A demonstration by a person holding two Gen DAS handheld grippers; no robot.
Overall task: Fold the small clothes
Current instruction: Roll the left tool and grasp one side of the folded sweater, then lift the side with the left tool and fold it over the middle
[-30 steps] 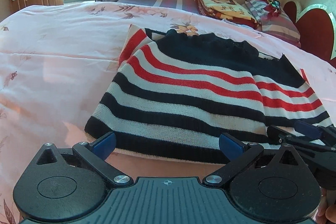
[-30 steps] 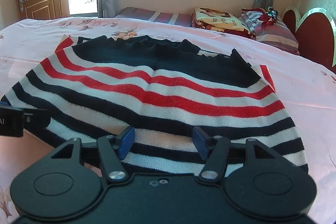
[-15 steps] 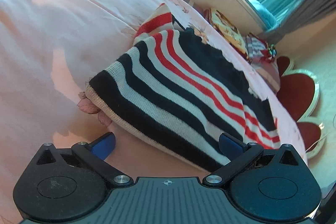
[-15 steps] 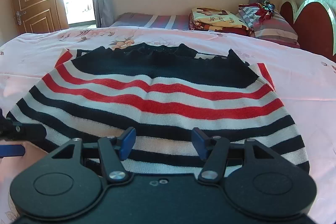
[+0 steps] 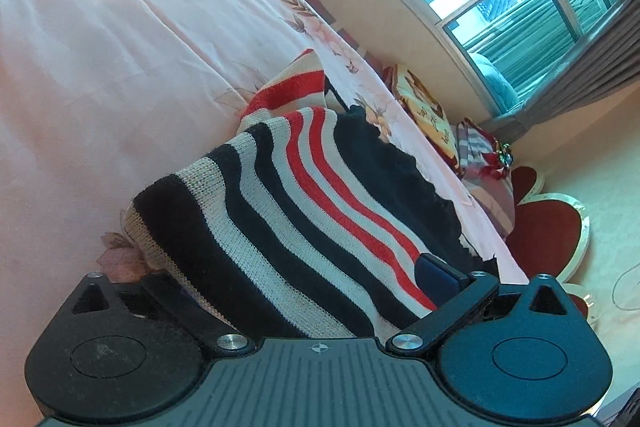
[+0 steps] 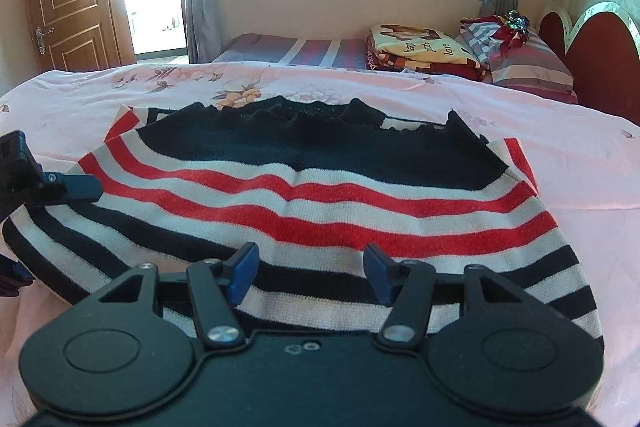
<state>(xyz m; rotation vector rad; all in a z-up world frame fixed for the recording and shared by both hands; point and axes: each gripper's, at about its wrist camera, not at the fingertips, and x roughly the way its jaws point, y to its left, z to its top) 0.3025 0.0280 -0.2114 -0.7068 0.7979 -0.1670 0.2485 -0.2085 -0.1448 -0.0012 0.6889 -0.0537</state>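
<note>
Left gripper (image 5: 312,291) is seen rolled sideways at the left corner of the striped sweater (image 6: 320,203), which is spread flat on the pink bedspread (image 6: 560,155); its jaws are set wide, have just been closing slightly, and the hem lies between them, unpinched. Right gripper (image 6: 310,273) is held over the near hem, jaws half apart, nothing gripped.

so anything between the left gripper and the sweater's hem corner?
Nothing visible. The left gripper already straddles the corner of the striped sweater, one finger above the knit and the other below; its jaws have just been closing. Around that corner lies only pink bedsheet.
</note>
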